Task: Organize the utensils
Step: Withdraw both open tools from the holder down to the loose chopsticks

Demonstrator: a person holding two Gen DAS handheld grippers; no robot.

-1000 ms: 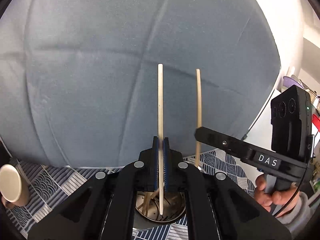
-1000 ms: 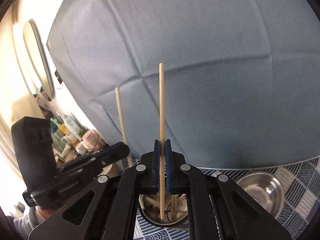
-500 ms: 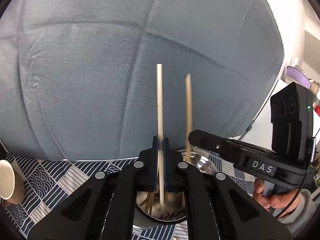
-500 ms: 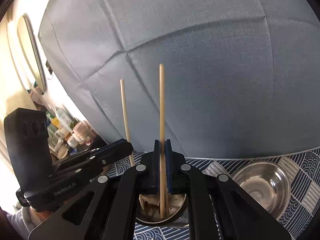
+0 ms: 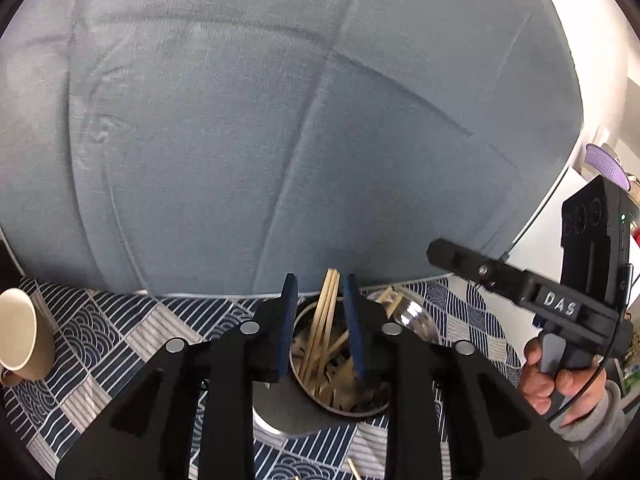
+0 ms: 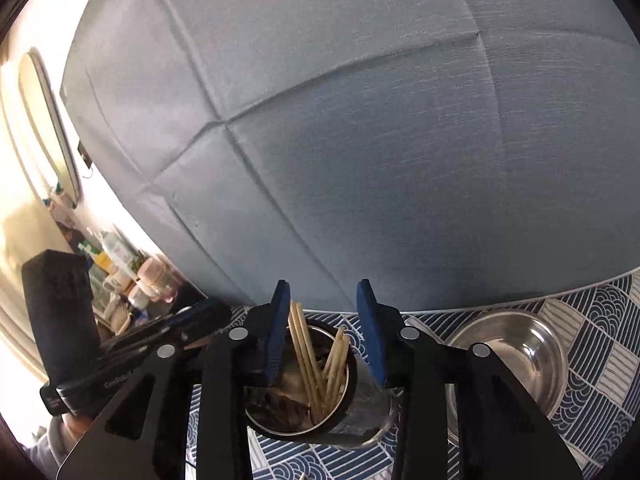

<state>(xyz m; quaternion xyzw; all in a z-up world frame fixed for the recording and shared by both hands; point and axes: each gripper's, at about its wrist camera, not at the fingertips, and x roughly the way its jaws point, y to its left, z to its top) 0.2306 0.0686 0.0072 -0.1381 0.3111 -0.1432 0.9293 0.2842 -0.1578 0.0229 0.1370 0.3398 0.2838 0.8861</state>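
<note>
From the left wrist, the black left gripper with blue pads has just been opening; its fingers stand moderately apart, gripping nothing. Between and below them sits the round steel utensil cup on the blue patterned tablecloth, with pale wooden chopsticks leaning inside, their tips rising into the gap without touching the pads.

From the right wrist, the black right gripper has likewise just been opening, empty. The same cup lies beneath its fingers, with chopsticks fanned inside and a shiny steel bowl beside it.
</note>
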